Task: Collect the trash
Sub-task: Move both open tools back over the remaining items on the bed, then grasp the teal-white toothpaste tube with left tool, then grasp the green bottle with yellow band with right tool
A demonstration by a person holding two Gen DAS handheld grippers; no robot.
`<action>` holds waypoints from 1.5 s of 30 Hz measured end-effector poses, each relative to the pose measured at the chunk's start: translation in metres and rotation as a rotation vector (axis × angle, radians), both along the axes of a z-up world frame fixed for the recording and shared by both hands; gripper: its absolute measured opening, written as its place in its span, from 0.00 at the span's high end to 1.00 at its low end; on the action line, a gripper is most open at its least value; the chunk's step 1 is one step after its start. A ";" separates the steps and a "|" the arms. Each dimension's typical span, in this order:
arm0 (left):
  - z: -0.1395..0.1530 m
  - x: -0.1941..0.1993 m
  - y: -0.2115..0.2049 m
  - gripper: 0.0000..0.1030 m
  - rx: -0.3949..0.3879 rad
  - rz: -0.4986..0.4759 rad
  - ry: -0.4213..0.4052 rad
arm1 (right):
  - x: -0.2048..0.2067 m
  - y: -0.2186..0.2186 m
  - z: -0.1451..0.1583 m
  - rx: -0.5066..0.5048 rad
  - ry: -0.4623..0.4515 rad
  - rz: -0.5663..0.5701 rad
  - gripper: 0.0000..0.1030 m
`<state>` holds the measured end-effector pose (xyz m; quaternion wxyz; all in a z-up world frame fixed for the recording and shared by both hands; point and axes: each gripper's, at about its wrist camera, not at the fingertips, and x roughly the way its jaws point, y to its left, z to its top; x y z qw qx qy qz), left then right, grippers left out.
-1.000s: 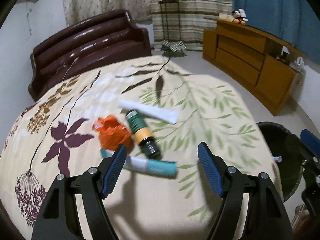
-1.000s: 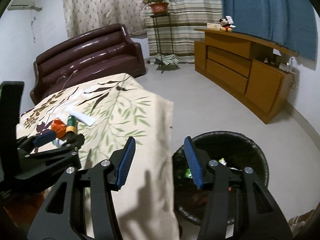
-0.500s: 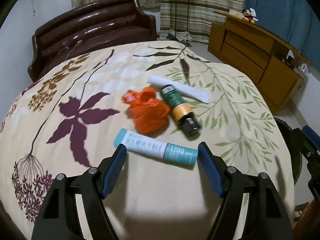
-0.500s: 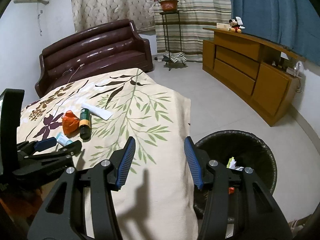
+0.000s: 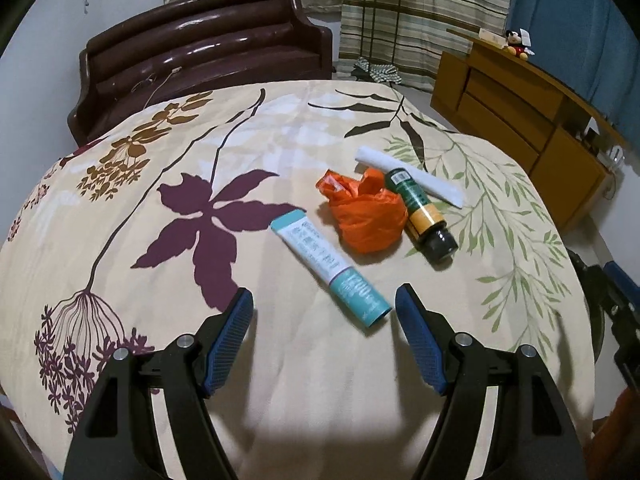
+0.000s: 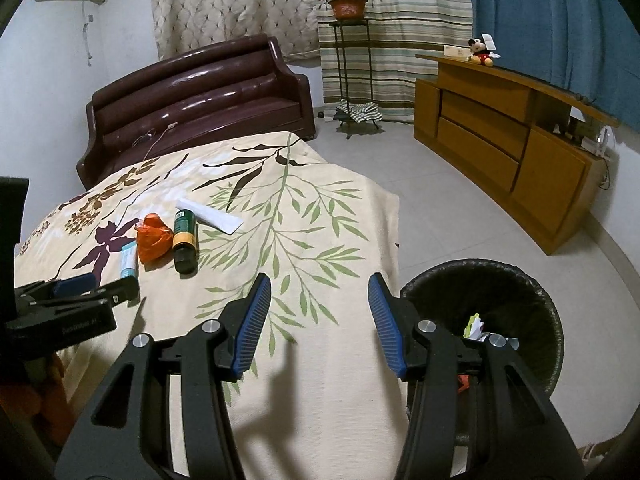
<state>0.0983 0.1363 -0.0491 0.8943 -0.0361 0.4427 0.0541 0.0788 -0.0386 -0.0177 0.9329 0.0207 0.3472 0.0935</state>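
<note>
Left tongs (image 5: pixel 324 304): spread wide, nothing between the blue pads, hovering over the near part of the leaf-print cloth (image 5: pixel 248 148) that covers the counter. Just beyond the tips lies a white-and-teal tube (image 5: pixel 330 266), flat and diagonal, teal end nearest the right pad, not touching it. Beside the tube's far half sits a crumpled orange plastic bag (image 5: pixel 366 216). A dark green bottle with a yellow band (image 5: pixel 420 210) lies on its side against the bag's right edge, black cap toward the camera. Behind the bottle, a flat white packet (image 5: pixel 408 176) lies at an angle; whether bottle and packet touch cannot be told.

Right tongs (image 6: pixel 319 300): also spread, empty, above the cloth's right portion near its edge. To the right, on the floor, stands a black-lined trash bin (image 6: pixel 516 292) with scraps of paper inside. Far side of room: brown sofa (image 6: pixel 200 96), wooden cabinet (image 6: pixel 500 136).
</note>
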 end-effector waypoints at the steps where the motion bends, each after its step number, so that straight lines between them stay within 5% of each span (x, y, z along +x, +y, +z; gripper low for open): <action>1: 0.001 0.001 0.000 0.30 -0.006 0.000 -0.003 | 0.000 0.000 0.000 0.001 -0.001 -0.001 0.52; 9: -0.005 0.013 -0.003 0.33 0.013 0.000 0.002 | 0.000 0.001 0.000 0.000 0.000 0.004 0.52; 11: -0.007 0.013 -0.001 0.49 0.011 -0.007 0.011 | 0.001 0.003 0.000 0.001 -0.002 0.009 0.52; 19: -0.007 0.011 0.012 0.83 -0.004 -0.041 0.005 | 0.008 0.020 0.001 -0.003 -0.002 0.041 0.52; 33: 0.001 0.002 0.039 0.85 -0.008 -0.023 -0.031 | 0.032 0.072 0.004 -0.009 0.010 0.140 0.52; 45: 0.005 0.005 0.075 0.85 -0.008 0.021 -0.051 | 0.064 0.125 -0.008 -0.079 0.055 0.229 0.62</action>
